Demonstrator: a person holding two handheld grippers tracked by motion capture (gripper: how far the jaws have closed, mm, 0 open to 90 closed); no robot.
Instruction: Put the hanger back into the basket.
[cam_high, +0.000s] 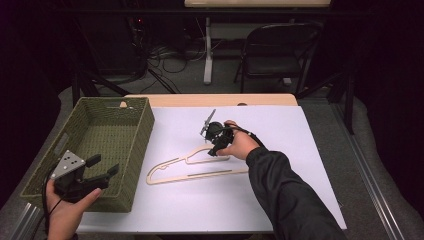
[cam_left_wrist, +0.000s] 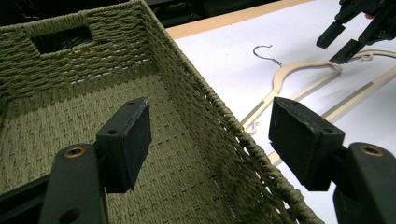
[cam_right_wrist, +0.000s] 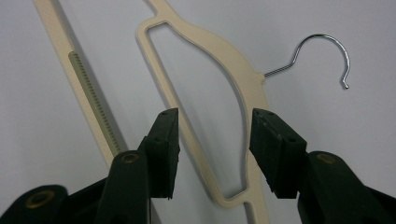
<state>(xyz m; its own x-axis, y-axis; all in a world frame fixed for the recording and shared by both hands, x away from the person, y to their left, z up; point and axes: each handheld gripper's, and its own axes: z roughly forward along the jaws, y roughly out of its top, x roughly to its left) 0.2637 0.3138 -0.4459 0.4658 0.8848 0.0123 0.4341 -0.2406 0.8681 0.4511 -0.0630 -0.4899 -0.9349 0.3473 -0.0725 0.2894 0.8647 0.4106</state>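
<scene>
A cream clothes hanger (cam_high: 195, 172) with a metal hook (cam_right_wrist: 327, 44) lies flat on the white table top (cam_high: 290, 135). My right gripper (cam_high: 214, 150) points down over the hanger's neck end. In the right gripper view its jaws (cam_right_wrist: 215, 123) stand open, one on each side of the hanger's curved shoulder (cam_right_wrist: 243, 74), and the pads are not pressing on it. My left gripper (cam_high: 104, 165) is held at the near right corner of the green woven basket (cam_high: 145, 130), open and with nothing between its jaws (cam_left_wrist: 210, 126). From the left gripper view the hanger (cam_left_wrist: 303, 70) and the right gripper (cam_left_wrist: 336, 46) show beyond the basket wall (cam_left_wrist: 196, 88).
The basket stands at the table's left side and holds nothing that I can see. A dark folding chair (cam_high: 277, 50) and a desk leg (cam_high: 207, 55) stand on the floor beyond the table's far edge. Cables lie on the floor at the back.
</scene>
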